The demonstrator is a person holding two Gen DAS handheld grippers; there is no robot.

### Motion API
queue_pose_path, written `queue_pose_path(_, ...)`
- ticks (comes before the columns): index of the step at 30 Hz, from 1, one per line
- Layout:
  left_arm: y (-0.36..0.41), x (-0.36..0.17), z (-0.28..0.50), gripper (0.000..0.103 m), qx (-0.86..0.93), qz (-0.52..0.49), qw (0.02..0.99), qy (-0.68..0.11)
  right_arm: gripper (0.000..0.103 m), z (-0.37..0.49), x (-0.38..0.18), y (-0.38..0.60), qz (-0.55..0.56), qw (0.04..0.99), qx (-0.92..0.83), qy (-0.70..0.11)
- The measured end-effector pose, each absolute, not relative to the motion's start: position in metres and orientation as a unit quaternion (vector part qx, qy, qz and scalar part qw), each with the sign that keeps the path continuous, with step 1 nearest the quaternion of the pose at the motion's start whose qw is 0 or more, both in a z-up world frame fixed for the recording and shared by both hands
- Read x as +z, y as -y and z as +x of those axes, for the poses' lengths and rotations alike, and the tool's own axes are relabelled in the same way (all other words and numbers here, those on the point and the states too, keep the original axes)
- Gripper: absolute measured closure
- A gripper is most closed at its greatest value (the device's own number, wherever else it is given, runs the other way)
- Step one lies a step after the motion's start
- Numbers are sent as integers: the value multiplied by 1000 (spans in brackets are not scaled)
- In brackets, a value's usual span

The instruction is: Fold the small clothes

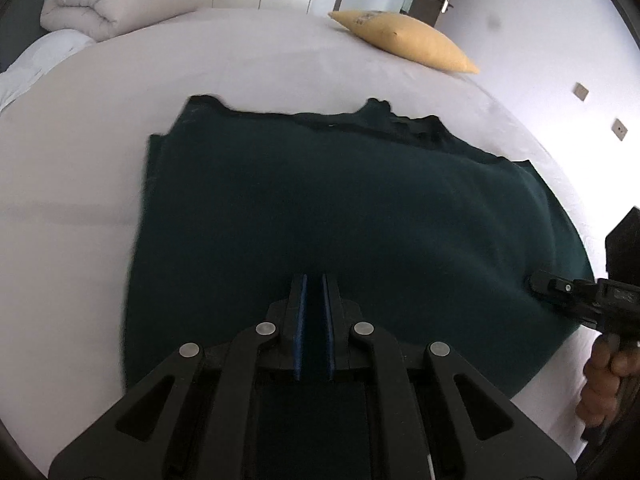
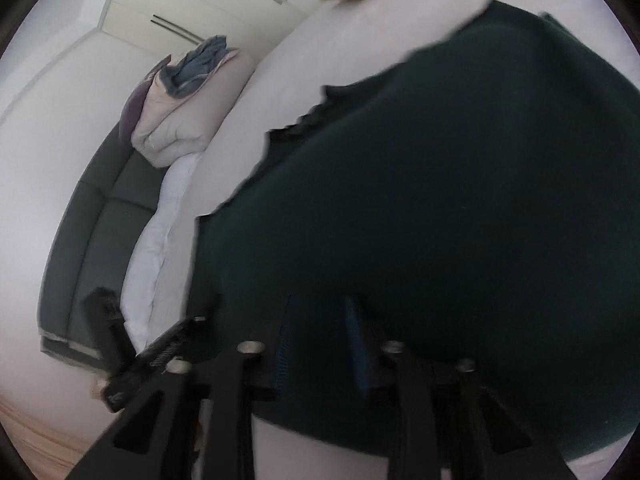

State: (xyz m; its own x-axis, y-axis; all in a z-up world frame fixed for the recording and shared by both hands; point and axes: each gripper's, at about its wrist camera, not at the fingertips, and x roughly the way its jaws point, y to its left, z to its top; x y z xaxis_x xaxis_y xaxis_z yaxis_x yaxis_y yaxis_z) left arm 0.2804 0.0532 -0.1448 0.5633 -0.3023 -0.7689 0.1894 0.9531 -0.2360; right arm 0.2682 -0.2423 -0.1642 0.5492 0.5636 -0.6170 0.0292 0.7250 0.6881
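A dark green garment (image 1: 340, 216) lies flat on our pale bed sheet (image 1: 80, 184). Our left gripper (image 1: 315, 280) pinches its near hem, fingers nearly together. Our right gripper (image 2: 320, 304), at three o'clock, has fingers apart over the cloth. A yellow pillow (image 1: 404, 40) sits at one o'clock.

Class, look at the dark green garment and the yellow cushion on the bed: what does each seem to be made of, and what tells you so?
Dark green garment: seemingly a soft matte knit; no sheen, slightly fuzzy edges. Yellow cushion: apparently smooth woven cloth, plump with stuffing; fibre unclear.
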Motion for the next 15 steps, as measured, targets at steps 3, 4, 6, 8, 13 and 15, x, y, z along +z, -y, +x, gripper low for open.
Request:
queue_pose_path(3, -76, -146, 275, 95, -139, -85, 882, -443, 103, 248, -177, 298, 424, 799, 125, -408)
queue_pose_path(4, -80, -146, 272, 95, -139, -89, 882, -441, 103, 239, -177, 314, 435, 804, 102, -391)
queue_pose_path(6, -89, -148, 271, 95, -139, -108, 880, -442, 103, 217, -173, 351, 455, 817, 49, -352)
queue_pose_path(8, -94, -149, 270, 95, -132, -118, 881, -440, 103, 190, -173, 385, 484, 813, -11, -324)
queue_pose_path(13, -95, -153, 265, 95, -122, -126, 883, -434, 96, 168, -127, 373, 432, 849, -52, -300)
queue_pose_path(15, -96, -154, 265, 95, -123, -131, 883, -434, 90, 188, -108, 352, 408, 861, -1, -303)
